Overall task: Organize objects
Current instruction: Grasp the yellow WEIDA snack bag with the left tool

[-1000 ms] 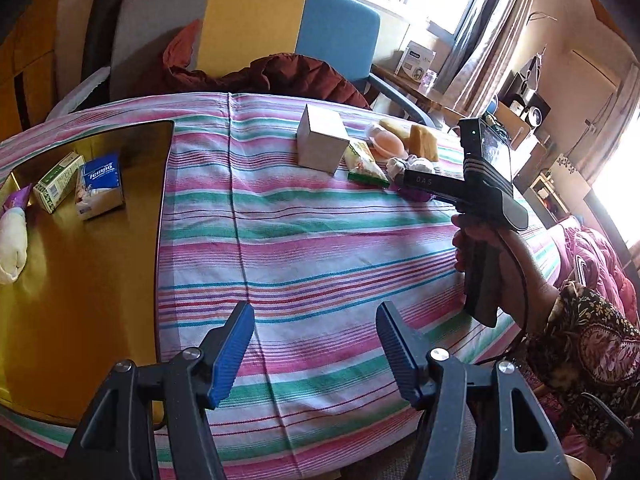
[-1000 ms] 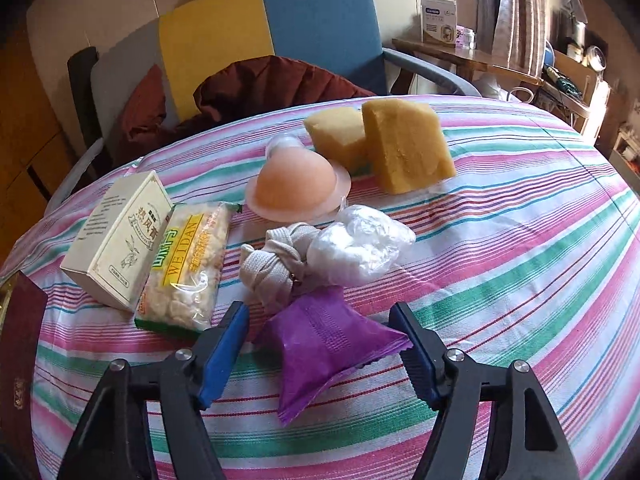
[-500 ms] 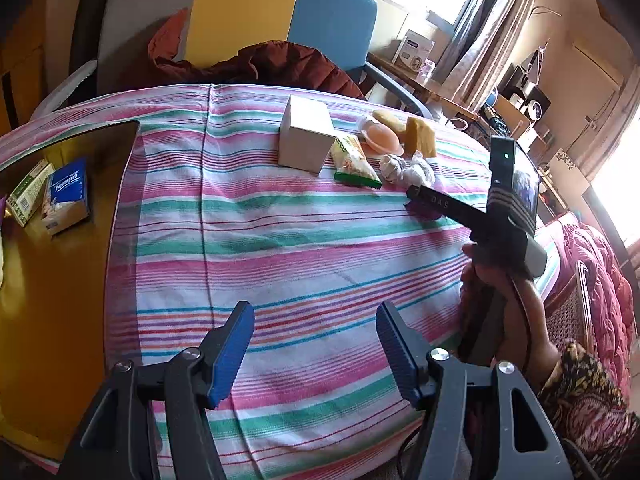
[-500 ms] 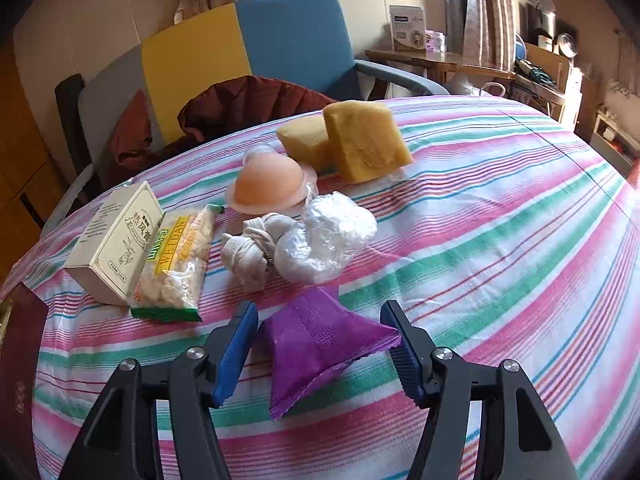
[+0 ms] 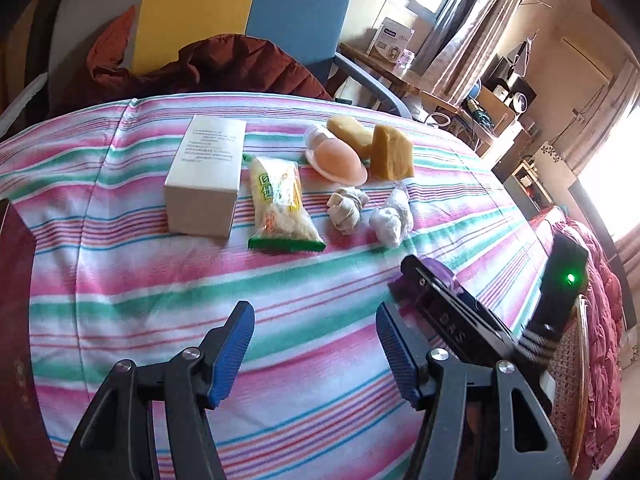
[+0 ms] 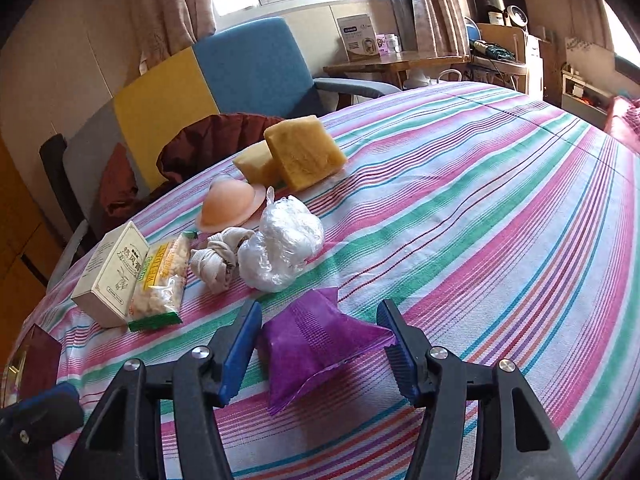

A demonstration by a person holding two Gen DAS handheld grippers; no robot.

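A purple packet [image 6: 316, 344] lies on the striped tablecloth [image 6: 480, 220] between the fingers of my right gripper [image 6: 320, 308]. Its jaws are closing; the pads stand at the packet's edges without squeezing it. Behind it sit a clear plastic bundle [image 6: 282, 248], a knotted cloth [image 6: 218, 258], a snack packet [image 6: 162, 280], a white box [image 6: 112, 276], a peach dome [image 6: 230, 204] and two yellow sponges [image 6: 302, 152]. My left gripper [image 5: 314, 312] hovers open over bare cloth, nothing between its fingers. The right gripper [image 5: 416, 272] shows at its right, hiding most of the purple packet [image 5: 444, 270].
A chair with a yellow and blue back [image 6: 224, 76] holds a dark red jacket [image 5: 224, 64] behind the table. A dark red flat thing [image 6: 40, 356] lies at the cloth's left edge. A side table with a box [image 6: 360, 40] stands by the window.
My left gripper has swung right along the table toward the group of objects; the yellow area has left its view. The right gripper's fingers have drawn in around the purple packet and rolled.
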